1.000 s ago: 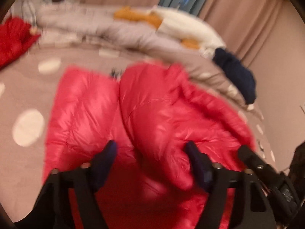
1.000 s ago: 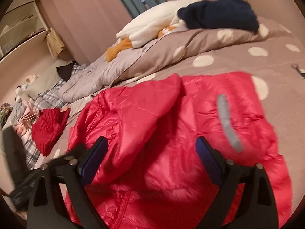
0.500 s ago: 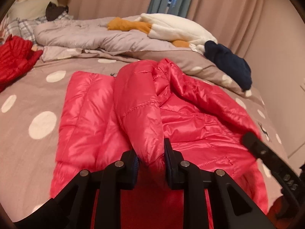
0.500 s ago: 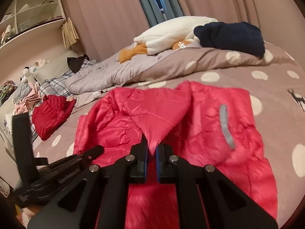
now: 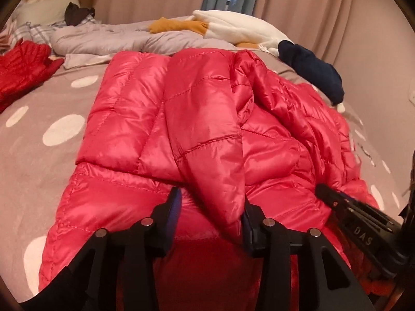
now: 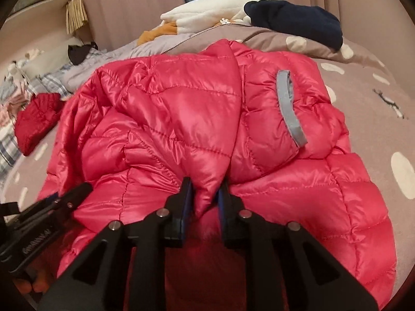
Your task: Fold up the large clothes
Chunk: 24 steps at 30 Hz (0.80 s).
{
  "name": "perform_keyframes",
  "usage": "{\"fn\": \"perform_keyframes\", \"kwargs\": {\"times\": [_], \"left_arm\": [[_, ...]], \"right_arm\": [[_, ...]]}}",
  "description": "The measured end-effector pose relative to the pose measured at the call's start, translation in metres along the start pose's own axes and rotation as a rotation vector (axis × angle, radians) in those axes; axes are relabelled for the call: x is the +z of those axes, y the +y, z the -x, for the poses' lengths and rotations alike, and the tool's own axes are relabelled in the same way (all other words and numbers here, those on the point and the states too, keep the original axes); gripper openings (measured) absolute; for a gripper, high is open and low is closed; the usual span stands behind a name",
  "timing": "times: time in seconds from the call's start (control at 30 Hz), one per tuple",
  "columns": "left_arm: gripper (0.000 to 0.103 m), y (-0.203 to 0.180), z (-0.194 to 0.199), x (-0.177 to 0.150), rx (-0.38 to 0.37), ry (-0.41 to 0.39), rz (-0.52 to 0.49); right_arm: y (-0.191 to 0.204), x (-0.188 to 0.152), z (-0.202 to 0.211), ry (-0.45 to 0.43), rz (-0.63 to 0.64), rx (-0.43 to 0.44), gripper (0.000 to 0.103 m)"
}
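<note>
A shiny red quilted puffer jacket [image 5: 202,119] lies on the grey polka-dot bed [image 5: 39,142]. My left gripper [image 5: 211,204] has its fingers part open around a folded flap of the jacket; the fabric sits loosely between them. My right gripper [image 6: 203,194] is shut on a pinched fold of the same jacket [image 6: 181,119], near a grey-trimmed sleeve opening [image 6: 290,108]. Each gripper shows at the edge of the other's view: the right gripper [image 5: 363,223] low right, the left gripper [image 6: 44,220] low left.
A darker red garment [image 5: 20,70] lies at the bed's left. A grey duvet [image 5: 116,39], a white and orange plush [image 5: 233,28] and a navy garment [image 5: 311,70] lie at the back. Curtains hang behind; a wall is at the right.
Both grippers have pulled the jacket's far part toward me, so it now lies doubled over the near part. The left gripper's jaws have opened wider since half a second ago.
</note>
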<state>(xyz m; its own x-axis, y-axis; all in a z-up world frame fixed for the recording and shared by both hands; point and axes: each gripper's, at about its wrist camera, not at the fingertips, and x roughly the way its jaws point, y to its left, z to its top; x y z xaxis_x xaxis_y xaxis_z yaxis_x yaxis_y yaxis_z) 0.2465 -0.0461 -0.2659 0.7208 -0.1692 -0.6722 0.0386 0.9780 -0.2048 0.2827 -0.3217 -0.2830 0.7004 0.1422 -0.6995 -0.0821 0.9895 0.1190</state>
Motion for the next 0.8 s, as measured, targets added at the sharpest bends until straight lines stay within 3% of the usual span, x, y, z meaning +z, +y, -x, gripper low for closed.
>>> {"fn": "perform_keyframes", "kwargs": {"times": [0.07,0.13,0.23,0.53,0.8], "left_arm": [[0.051,-0.009,-0.002,0.001,0.052,-0.001,-0.027],[0.066,-0.013,-0.004,0.002,0.113,0.002,-0.043],[0.077,-0.01,-0.007,0.003,0.149,0.009,-0.029],[0.081,0.001,-0.009,0.002,0.113,0.021,0.009],[0.085,0.005,-0.009,0.003,0.097,0.02,0.027]], "right_arm": [[0.008,-0.002,-0.001,0.002,0.034,-0.034,0.02],[0.008,-0.001,-0.003,0.01,0.044,-0.057,0.021],[0.005,0.0,-0.005,0.015,0.035,-0.062,0.024],[-0.004,0.0,-0.005,0.024,-0.02,-0.028,0.034],[-0.009,-0.002,-0.001,0.003,-0.046,-0.08,0.063]]}}
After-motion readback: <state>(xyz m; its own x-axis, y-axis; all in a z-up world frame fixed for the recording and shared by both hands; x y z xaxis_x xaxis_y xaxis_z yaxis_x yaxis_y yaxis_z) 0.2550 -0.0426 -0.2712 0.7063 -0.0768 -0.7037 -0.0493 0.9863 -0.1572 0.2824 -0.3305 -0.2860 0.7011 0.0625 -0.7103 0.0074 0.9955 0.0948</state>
